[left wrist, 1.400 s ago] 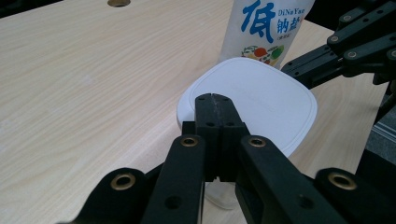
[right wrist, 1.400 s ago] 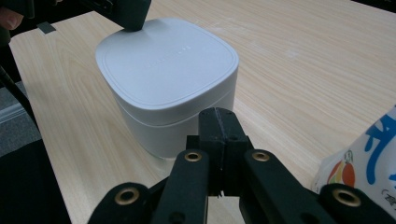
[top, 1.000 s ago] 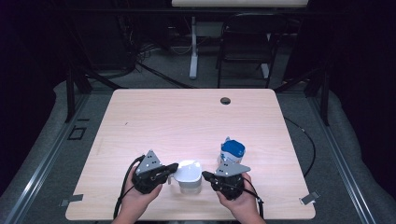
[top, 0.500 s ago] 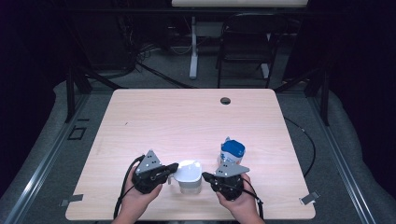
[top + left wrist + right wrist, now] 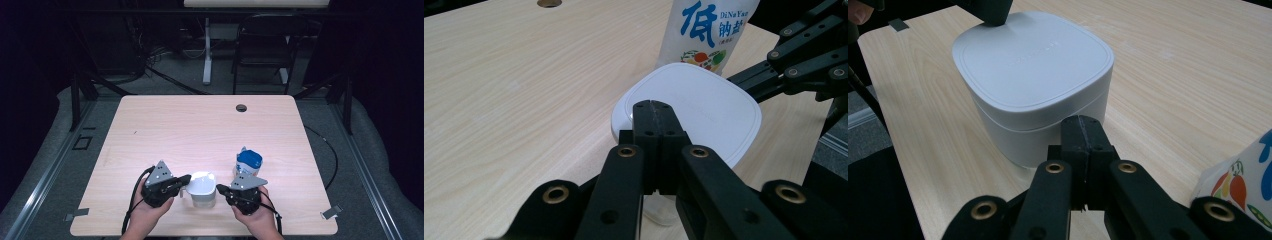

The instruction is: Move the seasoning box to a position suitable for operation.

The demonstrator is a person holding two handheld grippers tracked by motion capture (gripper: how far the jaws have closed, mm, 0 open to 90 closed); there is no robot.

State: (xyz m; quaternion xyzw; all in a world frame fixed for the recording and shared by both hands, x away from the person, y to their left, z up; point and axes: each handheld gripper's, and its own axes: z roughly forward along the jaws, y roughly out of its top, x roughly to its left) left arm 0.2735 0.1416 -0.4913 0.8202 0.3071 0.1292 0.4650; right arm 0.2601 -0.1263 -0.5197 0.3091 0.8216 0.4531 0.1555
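So there's a white lidded container (image 5: 202, 188) sitting near the front edge of the table (image 5: 190, 125), and everything else clusters around it. The left gripper (image 5: 184, 180) comes in from the container's left side with its jaws pressed flat together, nothing between them, and the tip sits right over the lid's near rim; might be touching it, hard to say from these angles. The right gripper (image 5: 220, 189) is just beside the container on the opposite side, jaws also closed up tight on nothing, tip close to the wall. Behind and to the right of the container stands a blue-and-white salt bag (image 5: 248, 162), upright, just beside it.
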